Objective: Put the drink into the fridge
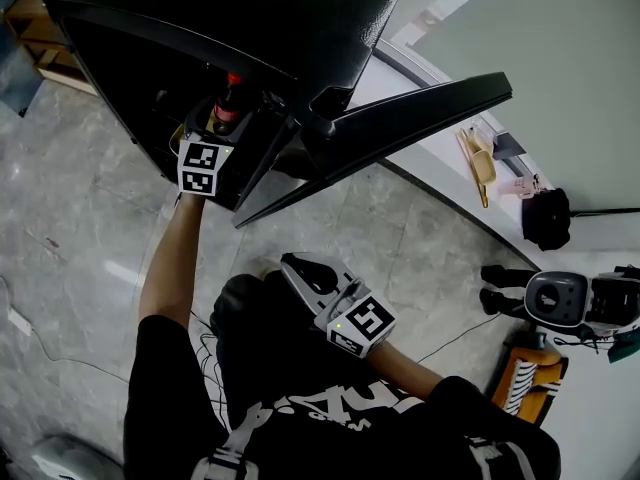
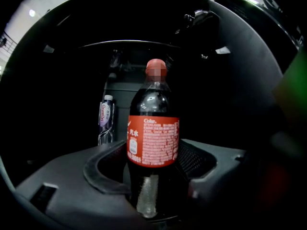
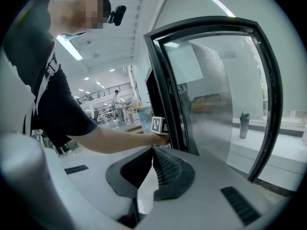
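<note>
– Drink bottle (image 1: pixel 228 103) first: where do we find it in the head view?

– At about eleven o'clock. It is upright with its red cap on top, at the open front of the black fridge (image 1: pixel 260 18). Our left gripper (image 1: pixel 222 128) has it, with the marker cube (image 1: pixel 204 167) showing at the end of our outstretched arm (image 1: pixel 170 268).

– And the door?

– The fridge door (image 1: pixel 400 118) stands swung wide, reaching out toward two o'clock. Our right gripper (image 1: pixel 297 265) hangs well apart from all that, near six o'clock. It is over the grey floor (image 1: pixel 80 218) and points toward eleven.

– What do we get from the left gripper view?

– The bottle fills the middle, with dark cola and a red label. The two fingers (image 2: pixel 103 164) grasp its lower body, one pad on each side. Around it we look into the dark inside of the fridge. At ten o'clock from the label a small water bottle (image 2: pixel 106 116) stands upright farther back, well apart from ours. We cannot tell whether the drink's base rests on anything.

– And the right gripper view?

– There the fingers (image 3: pixel 170 169) are clenched, their tips meeting at the centre with nothing between them. Beyond the tips, at twelve o'clock, we see our left arm stretched to the fridge, with the marker cube close to the door's frame. The glass door fills the side from one to four o'clock.
</note>
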Demonstrator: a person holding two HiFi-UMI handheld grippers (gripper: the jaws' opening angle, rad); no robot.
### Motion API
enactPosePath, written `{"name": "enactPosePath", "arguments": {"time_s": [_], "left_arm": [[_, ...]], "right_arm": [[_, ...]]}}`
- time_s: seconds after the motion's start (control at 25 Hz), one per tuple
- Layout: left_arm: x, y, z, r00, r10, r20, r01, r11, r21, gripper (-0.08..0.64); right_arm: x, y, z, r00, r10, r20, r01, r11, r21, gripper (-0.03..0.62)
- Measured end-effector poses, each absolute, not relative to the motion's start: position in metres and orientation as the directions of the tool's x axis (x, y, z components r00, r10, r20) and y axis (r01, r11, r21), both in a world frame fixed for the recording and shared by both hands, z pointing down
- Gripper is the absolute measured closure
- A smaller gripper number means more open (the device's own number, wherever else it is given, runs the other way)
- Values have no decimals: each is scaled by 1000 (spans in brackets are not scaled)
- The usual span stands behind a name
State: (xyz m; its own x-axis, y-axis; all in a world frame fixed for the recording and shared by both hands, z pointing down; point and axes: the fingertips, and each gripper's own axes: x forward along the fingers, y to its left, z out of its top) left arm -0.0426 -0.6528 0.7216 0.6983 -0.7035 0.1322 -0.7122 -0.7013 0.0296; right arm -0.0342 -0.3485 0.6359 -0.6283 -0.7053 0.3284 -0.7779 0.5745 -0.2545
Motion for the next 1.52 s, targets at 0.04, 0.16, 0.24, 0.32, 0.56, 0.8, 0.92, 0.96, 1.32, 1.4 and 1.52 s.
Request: {"name": "enactPosePath", "arguments": {"time_s": [0.04, 0.16, 0.24, 0.32, 0.56, 0.8, 0.92, 0.96, 1.32, 1.4, 1.52], "left_arm": [[-44, -650, 723, 694, -706, 140, -716, -698, 31, 244], [-53, -641, 722, 677, -718, 159, -731, -682, 36, 244], [-63, -633, 718, 663, -731, 162, -745, -666, 47, 244], [-73, -620, 711, 653, -739, 165, -754, -655, 52, 244], [-107, -566, 664, 621, -764, 173, -780, -623, 49, 244], [-152, -509, 596, 547, -816, 188, -837, -540, 87, 244], [-170, -477, 565, 511, -837, 195, -860, -501, 102, 244], [-173, -467, 556, 503, -842, 196, -864, -489, 117, 244], [-168, -390, 482, 489, -859, 155, -869, -463, 175, 244], [-168, -384, 471, 480, -865, 147, -874, -456, 170, 245], [-168, -373, 458, 462, -877, 137, -882, -436, 178, 270]], "right_arm": [[-33, -348, 634, -631, -703, 328, -776, 577, -256, 568], [-30, -346, 630, -637, -697, 330, -771, 580, -264, 568], [-29, -347, 627, -644, -690, 332, -765, 586, -266, 568], [-30, -345, 623, -656, -679, 330, -755, 598, -270, 568], [-36, -339, 603, -700, -638, 319, -713, 639, -288, 568], [-40, -333, 555, -737, -607, 298, -676, 675, -296, 568], [-43, -331, 530, -753, -593, 286, -658, 697, -286, 568], [-42, -330, 522, -756, -591, 281, -654, 702, -282, 568], [-44, -318, 485, -779, -574, 254, -626, 735, -261, 568], [-46, -321, 483, -785, -569, 243, -618, 742, -259, 568], [-43, -324, 479, -790, -568, 230, -612, 750, -251, 568]]}}
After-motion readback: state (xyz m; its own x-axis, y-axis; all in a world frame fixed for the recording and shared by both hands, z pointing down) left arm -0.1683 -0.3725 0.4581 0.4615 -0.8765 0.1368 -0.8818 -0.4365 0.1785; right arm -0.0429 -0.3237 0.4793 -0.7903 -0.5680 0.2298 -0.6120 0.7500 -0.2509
